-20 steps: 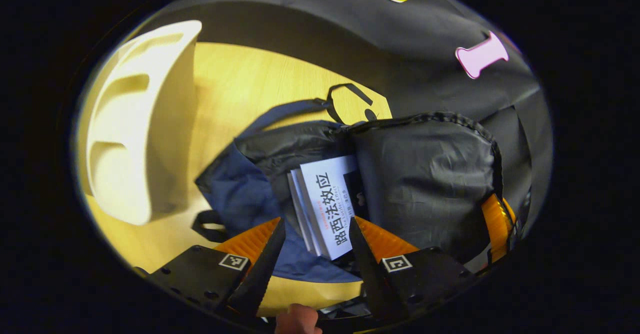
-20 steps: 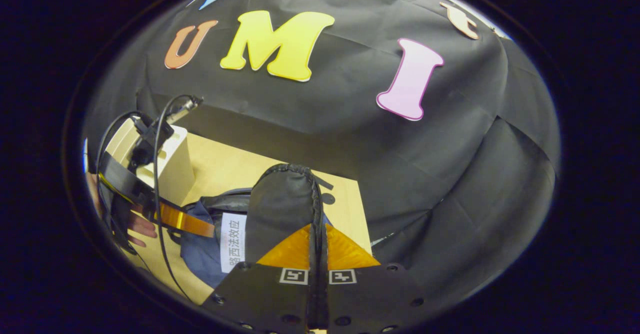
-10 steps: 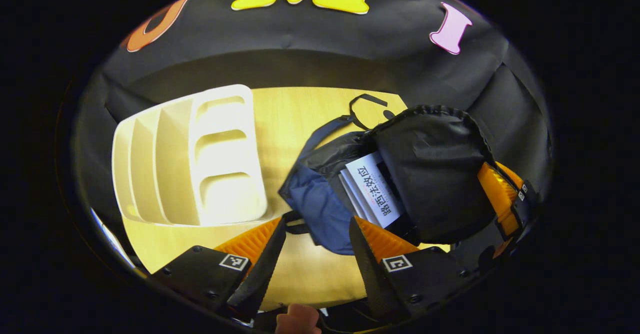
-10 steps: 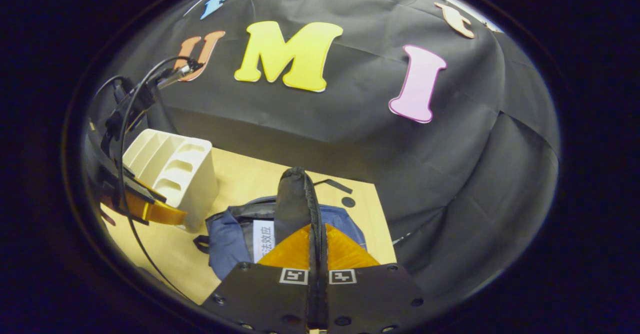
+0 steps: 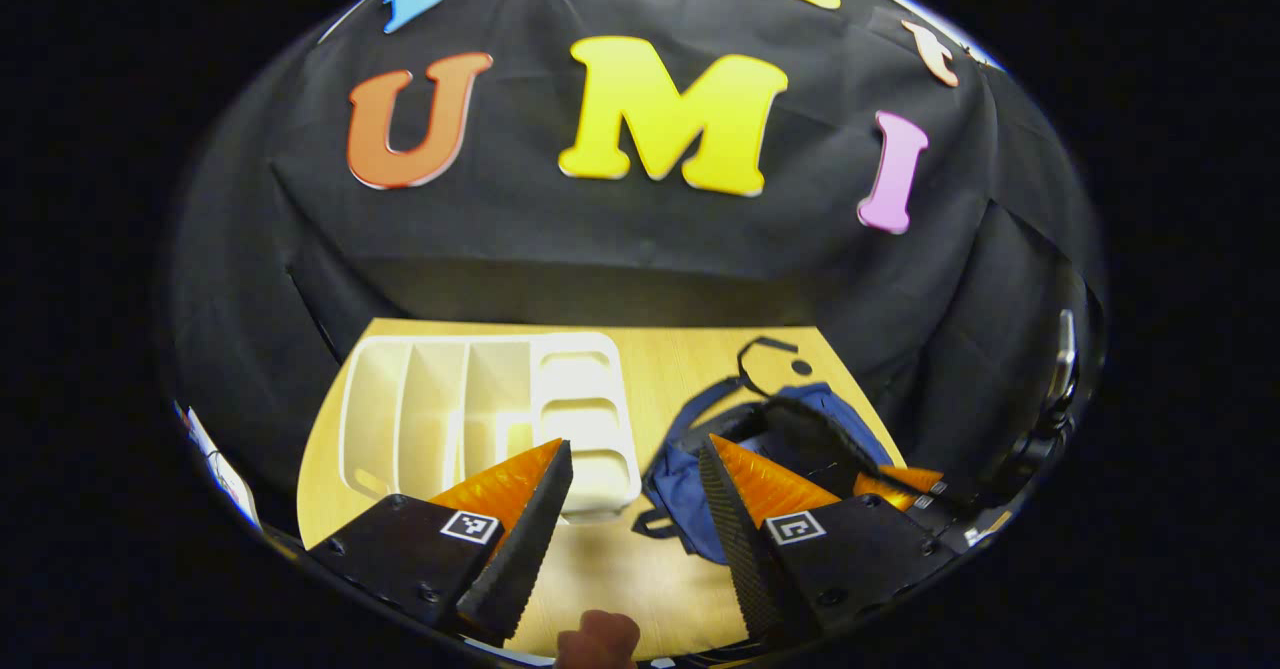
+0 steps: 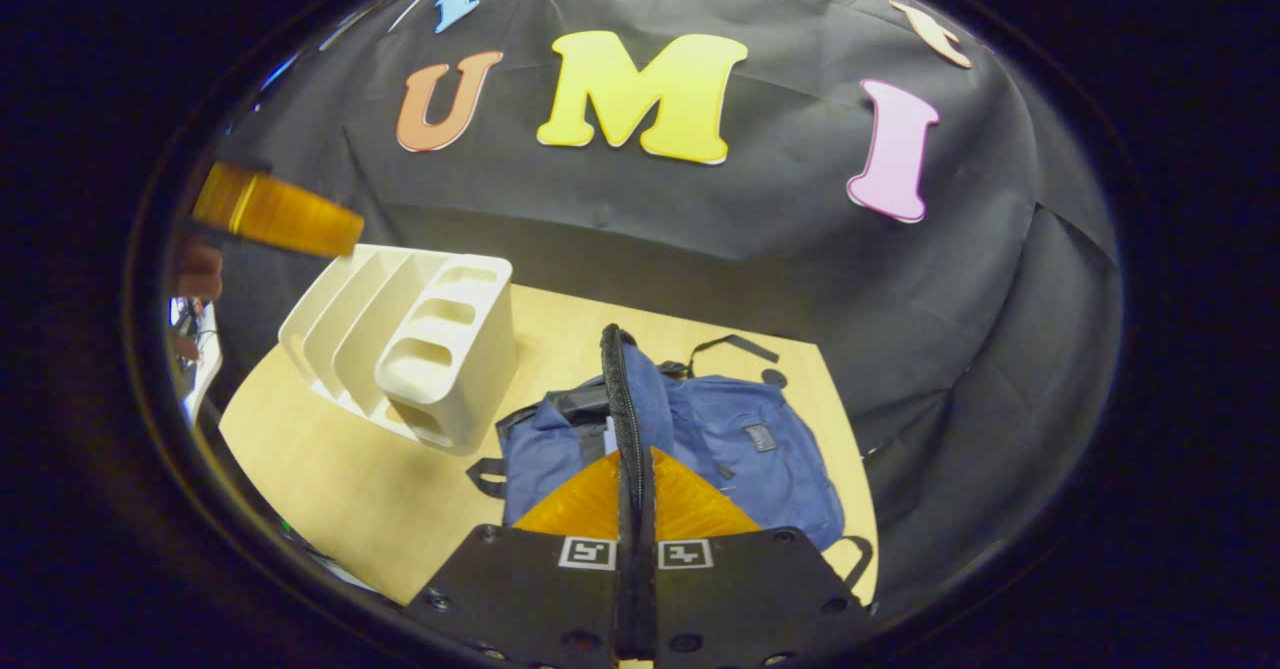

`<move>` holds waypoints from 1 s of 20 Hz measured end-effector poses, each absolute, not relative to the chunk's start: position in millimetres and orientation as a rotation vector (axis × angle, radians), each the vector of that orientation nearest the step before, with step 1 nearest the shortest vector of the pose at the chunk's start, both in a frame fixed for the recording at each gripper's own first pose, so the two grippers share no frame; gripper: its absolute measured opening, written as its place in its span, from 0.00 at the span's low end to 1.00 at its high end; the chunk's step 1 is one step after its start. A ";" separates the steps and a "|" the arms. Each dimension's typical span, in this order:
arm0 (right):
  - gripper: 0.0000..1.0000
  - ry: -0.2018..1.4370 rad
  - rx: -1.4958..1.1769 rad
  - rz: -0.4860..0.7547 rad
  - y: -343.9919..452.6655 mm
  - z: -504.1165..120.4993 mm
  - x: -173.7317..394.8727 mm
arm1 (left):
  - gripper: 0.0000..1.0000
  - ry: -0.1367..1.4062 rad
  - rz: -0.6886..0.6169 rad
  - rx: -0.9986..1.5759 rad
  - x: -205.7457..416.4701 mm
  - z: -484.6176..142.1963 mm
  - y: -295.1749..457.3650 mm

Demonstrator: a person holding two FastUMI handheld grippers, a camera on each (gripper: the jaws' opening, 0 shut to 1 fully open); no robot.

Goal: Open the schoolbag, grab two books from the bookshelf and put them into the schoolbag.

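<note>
Flap pinched up, bag lying on the table

Your right gripper point(image 6: 634, 469) pinches the schoolbag point(image 6: 740, 449) flap's zipper edge; right gripper view shows a small unreadable label on the bag. Your left gripper point(image 5: 628, 479) hangs spread, empty, above the white bookshelf point(image 5: 480, 414) and table point(image 5: 650, 359).

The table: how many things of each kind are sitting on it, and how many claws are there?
Schoolbag: 1, blue, its flap pinched up by the right claw
Bookshelf: 1, white, slots bare
Table: 1, wooden
Claws: 2, the left claw open and holding nothing
Books: I cannot count any for sure inside the bag
Total: 5
</note>
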State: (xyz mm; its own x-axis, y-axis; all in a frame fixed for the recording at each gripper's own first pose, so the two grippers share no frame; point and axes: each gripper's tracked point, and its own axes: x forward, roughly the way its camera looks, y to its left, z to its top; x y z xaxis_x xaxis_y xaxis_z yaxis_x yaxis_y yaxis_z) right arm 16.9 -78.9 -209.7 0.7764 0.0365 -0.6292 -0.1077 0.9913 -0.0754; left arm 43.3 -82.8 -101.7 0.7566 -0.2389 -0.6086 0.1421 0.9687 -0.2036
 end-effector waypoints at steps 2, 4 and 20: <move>0.01 0.688 -0.093 0.093 -63.2 -217.8 17.8 | 0.82 0.606 -0.164 -0.146 45.1 -84.7 -57.9; 0.01 0.699 -0.082 0.113 -47.5 -227.3 18.8 | 1.00 0.563 -0.124 -0.150 51.6 -74.5 -38.4; 0.22 0.864 -0.010 0.220 32.7 -329.9 29.2 | 1.00 0.434 0.012 -0.150 43.8 -38.3 30.5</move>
